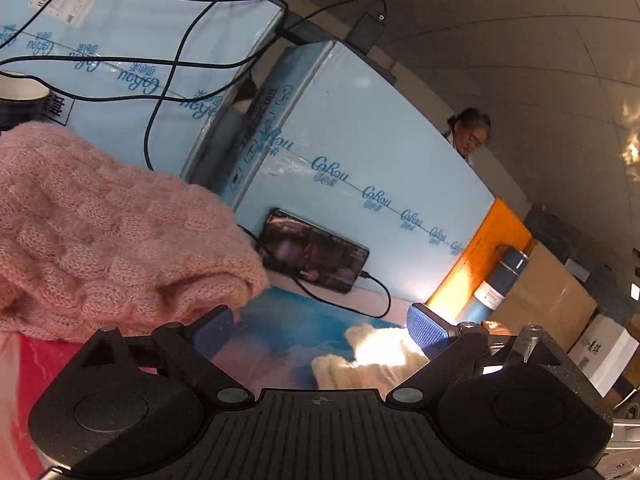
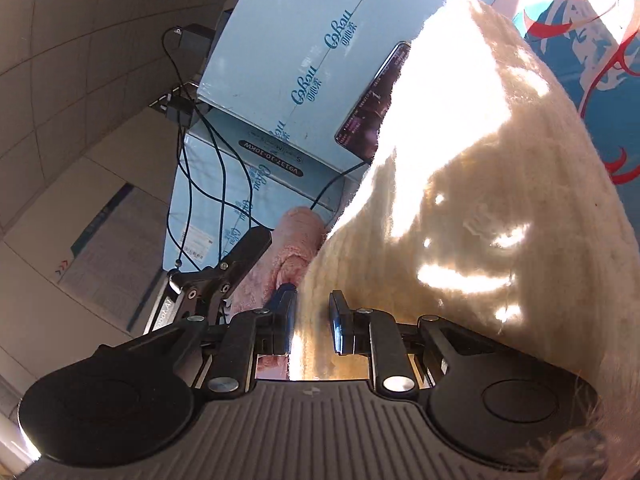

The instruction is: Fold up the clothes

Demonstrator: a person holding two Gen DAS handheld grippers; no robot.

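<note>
Two knits lie on the surface (image 1: 280, 344): one cream sweater (image 2: 480, 200) pinched at its edge by the right tongs (image 2: 312, 320), and one pink cable-knit sweater (image 1: 100, 232) heaped beside the left tongs (image 1: 320, 324), spread wide and gripping nothing.

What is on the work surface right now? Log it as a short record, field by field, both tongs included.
left tongs: open, nothing between the pads
right tongs: shut on cream sweater
pink sweater: bunched up, beside the left tongs
phone: propped against a blue box, cable plugged in
flask: upright beside the blue box
surface: printed mat under the clothes
</note>
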